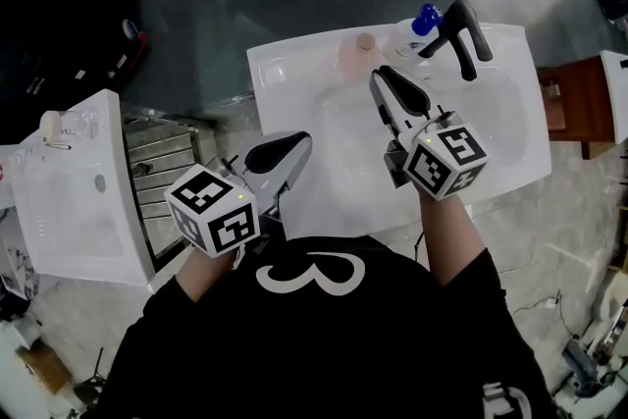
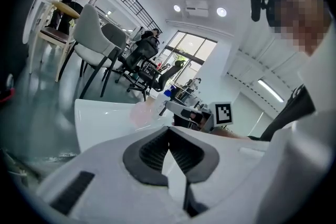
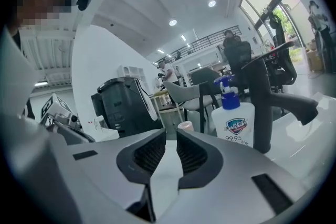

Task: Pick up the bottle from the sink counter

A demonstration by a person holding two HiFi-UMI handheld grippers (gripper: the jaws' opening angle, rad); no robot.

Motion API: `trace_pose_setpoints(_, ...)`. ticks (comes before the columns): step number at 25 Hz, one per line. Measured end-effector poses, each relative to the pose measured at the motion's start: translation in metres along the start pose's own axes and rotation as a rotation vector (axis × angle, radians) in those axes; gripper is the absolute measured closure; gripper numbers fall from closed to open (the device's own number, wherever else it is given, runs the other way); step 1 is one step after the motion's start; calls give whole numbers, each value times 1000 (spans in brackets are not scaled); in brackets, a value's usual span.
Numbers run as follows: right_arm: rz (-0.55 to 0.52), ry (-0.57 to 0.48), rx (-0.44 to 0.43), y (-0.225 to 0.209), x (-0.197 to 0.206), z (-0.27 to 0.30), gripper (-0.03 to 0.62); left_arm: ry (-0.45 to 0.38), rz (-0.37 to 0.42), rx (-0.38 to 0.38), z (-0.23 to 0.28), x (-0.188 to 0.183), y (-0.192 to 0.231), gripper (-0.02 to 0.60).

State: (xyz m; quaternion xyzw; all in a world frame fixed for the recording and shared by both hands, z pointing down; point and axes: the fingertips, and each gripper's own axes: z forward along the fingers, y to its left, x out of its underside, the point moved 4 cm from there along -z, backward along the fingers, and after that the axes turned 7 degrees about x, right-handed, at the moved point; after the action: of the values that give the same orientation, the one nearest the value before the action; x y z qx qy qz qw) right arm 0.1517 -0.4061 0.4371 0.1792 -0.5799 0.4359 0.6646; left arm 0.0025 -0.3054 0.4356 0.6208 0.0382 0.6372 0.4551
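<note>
Nearby, black faucet [image 1: 461,15] beside pump bottle [image 1: 408,38], pink bottle [image 1: 357,57] left.

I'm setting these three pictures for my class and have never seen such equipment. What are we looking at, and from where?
A person holds a two-jaw tool in each hand: the left gripper and the right gripper. One picture looks down from a head camera. The other two come from cameras riding on each gripper, looking along its jaws. On the white sink counter stand a black faucet, a blue-pump hand-soap bottle and a pinkish bottle. Both grippers are closed and hold nothing.
</note>
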Motion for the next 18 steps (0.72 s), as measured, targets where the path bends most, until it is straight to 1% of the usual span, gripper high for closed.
trace_pose_setpoints(1, -13, 7, 8, -2, 2, 5, 556, 4, -3, -3, -1, 1, 1, 566)
trace_pose_setpoints(2, -28, 13, 14, -3, 3, 10, 517, 8, -6, -8, -1, 3, 2, 566)
trace_pose_setpoints(3, -44, 16, 21, -4, 4, 15, 500, 12, -9, -12, -3, 4, 4, 566)
trace_pose_setpoints(6, -79, 10, 44, -7, 6, 26, 496, 18, -20, -30, -8, 8, 10, 566)
trace_pose_setpoints(11, -98, 8, 78, -20, 13, 35, 485, 21, -44, -62, -11, 14, 18, 566)
trace_pose_setpoints(18, -183, 16, 73, -20, 17, 48, 477, 30, -66, -91, -15, 16, 27, 566)
